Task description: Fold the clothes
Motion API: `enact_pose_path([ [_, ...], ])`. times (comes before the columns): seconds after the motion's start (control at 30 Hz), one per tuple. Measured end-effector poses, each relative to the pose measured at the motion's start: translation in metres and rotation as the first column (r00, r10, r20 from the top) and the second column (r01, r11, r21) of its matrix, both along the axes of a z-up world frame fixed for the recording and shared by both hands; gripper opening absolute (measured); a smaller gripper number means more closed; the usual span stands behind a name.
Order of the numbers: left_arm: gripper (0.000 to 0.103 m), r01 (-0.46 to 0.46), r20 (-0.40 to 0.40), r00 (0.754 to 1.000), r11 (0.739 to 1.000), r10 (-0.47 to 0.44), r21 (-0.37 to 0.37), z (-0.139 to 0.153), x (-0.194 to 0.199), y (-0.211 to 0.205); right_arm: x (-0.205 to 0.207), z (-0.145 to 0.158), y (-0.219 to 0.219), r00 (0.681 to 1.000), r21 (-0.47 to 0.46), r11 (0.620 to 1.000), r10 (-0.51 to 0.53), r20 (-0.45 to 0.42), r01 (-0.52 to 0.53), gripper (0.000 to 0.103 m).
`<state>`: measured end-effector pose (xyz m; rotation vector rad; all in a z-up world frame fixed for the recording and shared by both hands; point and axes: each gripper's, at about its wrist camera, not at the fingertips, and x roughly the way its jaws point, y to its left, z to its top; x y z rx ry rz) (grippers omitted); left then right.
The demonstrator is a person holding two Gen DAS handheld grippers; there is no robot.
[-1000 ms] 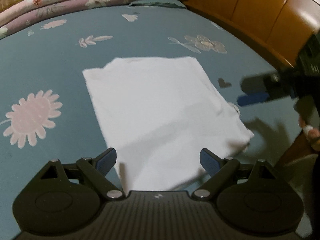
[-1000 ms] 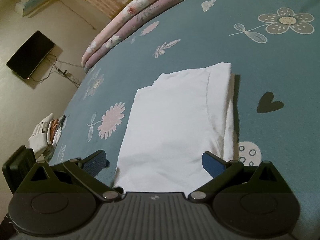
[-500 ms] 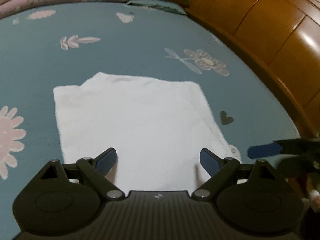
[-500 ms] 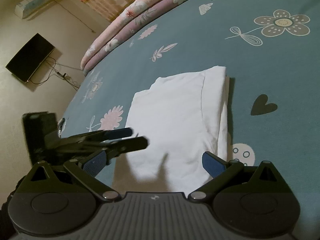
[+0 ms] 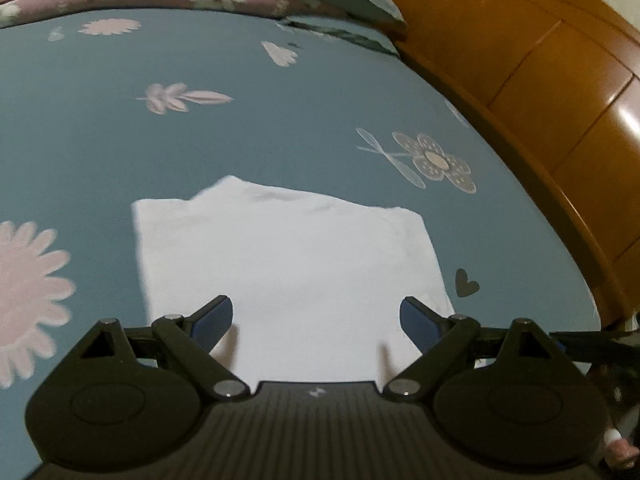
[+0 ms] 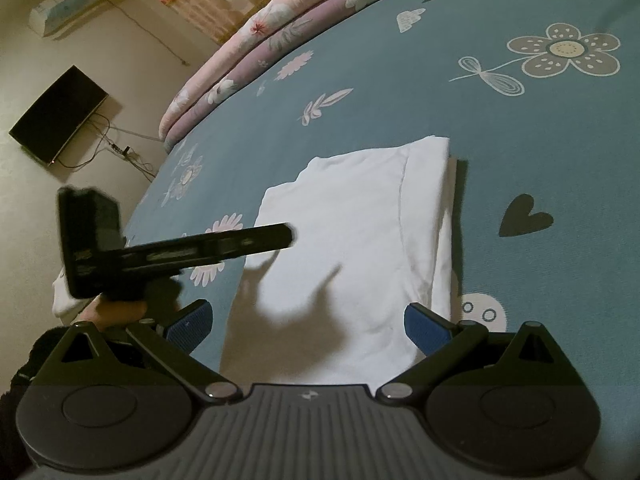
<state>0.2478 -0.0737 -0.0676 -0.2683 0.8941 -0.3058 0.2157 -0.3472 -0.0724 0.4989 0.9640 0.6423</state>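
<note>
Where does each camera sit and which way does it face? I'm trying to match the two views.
Left wrist: on the left tongs, open, looking across the folded white garment toward the wooden headboard; only the tongs' fingers show.
Right wrist: on the right tongs, open, facing the garment and the room wall with its dark screen; the left tongs and a hand show.
Shared: garment, blue floral bedsheet, heart print.

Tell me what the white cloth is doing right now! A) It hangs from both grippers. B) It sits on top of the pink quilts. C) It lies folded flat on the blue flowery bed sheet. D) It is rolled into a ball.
C: the white cloth lies flat as a folded rectangle on the bed sheet, with the left gripper and right gripper both open and empty.
</note>
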Motion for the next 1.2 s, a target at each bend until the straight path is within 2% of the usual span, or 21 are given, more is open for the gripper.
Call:
enact_pose_path([
  [0.13,0.091,-0.054,-0.011,0.999,0.996,0.053,-0.065,0.004,-0.026,0.025,0.002,-0.005,-0.01,0.999,0.01,0.999,-0.036,-0.017,0.036,0.103],
  [0.27,0.095,-0.128,0.01,0.991,0.978,0.131,-0.167,-0.004,-0.057,0.049,0.005,-0.011,-0.017,0.997,0.035,0.997,-0.06,-0.039,0.061,0.103],
  [0.47,0.095,-0.232,-0.075,0.972,0.947,0.221,-0.222,-0.036,-0.053,0.071,0.016,-0.033,-0.033,0.987,0.069,0.99,-0.114,-0.117,0.123,0.103],
  [0.6,0.095,-0.23,-0.105,0.972,0.926,0.208,-0.298,-0.051,-0.047,0.08,0.025,-0.055,-0.038,0.973,0.106,0.984,-0.12,-0.196,0.142,0.103],
  [0.8,0.098,-0.202,-0.117,0.979,0.896,0.169,-0.395,-0.061,-0.031,0.086,0.043,-0.071,-0.031,0.974,0.19,0.974,-0.084,-0.21,0.124,0.103],
  [0.93,0.099,-0.166,-0.119,0.984,0.902,0.129,-0.398,-0.062,-0.012,0.08,0.055,-0.075,-0.029,0.985,0.237,0.965,-0.075,-0.157,0.112,0.103],
  [1.2,0.102,-0.117,-0.133,0.989,0.909,0.068,-0.399,-0.063,0.025,0.072,0.081,-0.072,-0.013,0.985,0.207,0.969,-0.107,-0.135,0.133,0.103],
])
